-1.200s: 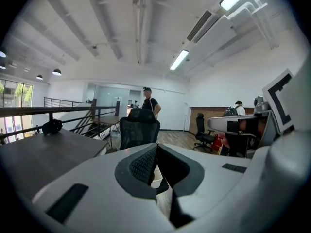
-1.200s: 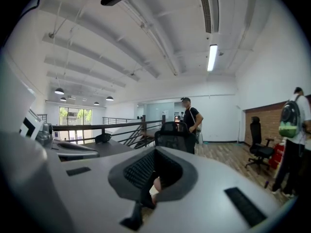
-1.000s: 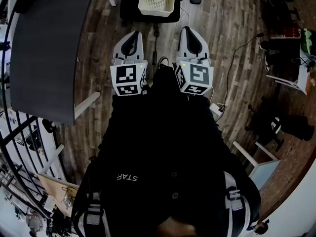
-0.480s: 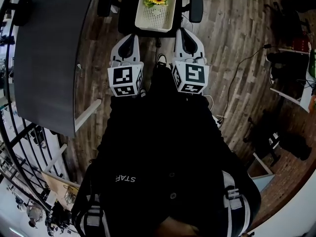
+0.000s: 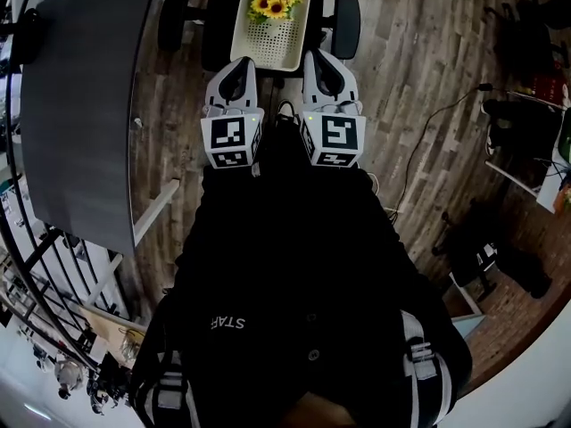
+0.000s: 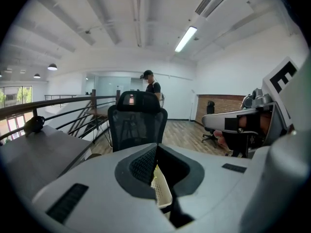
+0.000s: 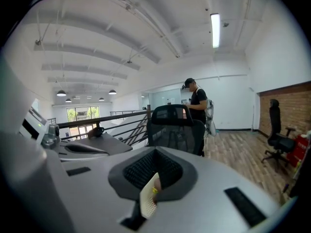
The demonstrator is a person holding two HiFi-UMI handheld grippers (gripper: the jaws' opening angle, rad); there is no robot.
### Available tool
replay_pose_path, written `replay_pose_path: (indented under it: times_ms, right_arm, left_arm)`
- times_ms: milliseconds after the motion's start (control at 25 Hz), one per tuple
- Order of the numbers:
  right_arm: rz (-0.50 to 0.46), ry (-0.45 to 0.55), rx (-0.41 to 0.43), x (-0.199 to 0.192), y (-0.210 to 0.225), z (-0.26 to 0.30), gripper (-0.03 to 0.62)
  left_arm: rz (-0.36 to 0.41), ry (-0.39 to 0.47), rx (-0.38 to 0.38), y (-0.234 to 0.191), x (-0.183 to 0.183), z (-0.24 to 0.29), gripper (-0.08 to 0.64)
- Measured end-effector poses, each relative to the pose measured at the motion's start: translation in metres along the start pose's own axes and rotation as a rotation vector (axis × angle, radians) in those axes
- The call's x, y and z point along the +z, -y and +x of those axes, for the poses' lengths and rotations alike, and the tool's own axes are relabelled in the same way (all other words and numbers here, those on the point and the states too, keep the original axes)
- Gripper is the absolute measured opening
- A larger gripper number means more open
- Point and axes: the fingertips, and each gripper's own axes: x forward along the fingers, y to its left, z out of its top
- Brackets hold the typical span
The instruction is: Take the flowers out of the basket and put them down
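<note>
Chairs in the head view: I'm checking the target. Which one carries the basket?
The black armchair at the top centre: the white basket with sunflowers sits on its seat. The dark chair at the right holds none.

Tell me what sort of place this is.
Probably an open-plan office on an upper level: a black office chair, a long grey desk with a metal railing beside it, and strip lights on the ceiling.

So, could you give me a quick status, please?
Left gripper shut, empty. Right gripper shut, empty. Flowers in basket on chair, untouched. Nothing in the way.
</note>
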Motion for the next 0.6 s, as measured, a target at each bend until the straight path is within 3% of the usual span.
replay_pose_path:
  times_ms: [320,600]
  right_arm:
    - [0.030,-0.070,-0.013,-0.028,0.005,0.049,0.012]
    - [0.066,-0.179,-0.032,-0.103,0.002,0.098,0.012]
  left_arm:
    - [-0.012,-0.092,-0.003,-0.024,-0.029,0.056,0.003]
    - [-0.025,-0.227,0.009,-0.057,-0.105,0.106,0.003]
